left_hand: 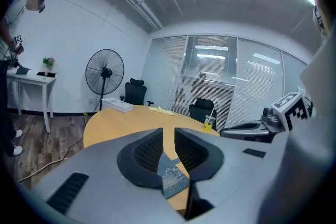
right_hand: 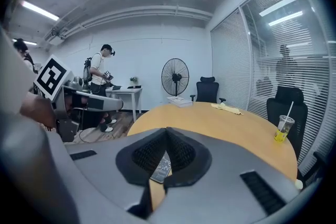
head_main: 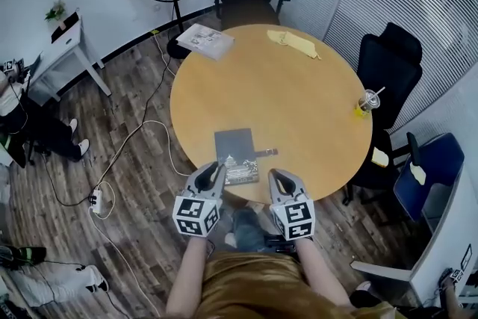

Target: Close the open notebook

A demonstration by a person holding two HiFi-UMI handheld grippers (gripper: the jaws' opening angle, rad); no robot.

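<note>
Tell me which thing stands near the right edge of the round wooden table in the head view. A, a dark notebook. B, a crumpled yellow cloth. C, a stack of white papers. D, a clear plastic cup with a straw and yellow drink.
D: the clear plastic cup with a straw and yellow drink stands near the right edge of the round wooden table, beside a black office chair.

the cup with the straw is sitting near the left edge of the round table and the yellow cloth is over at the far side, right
Not quite. The head view shows the plastic cup with a straw standing near the right edge of the round table, not the left. The yellow cloth does lie at the far side.
</note>
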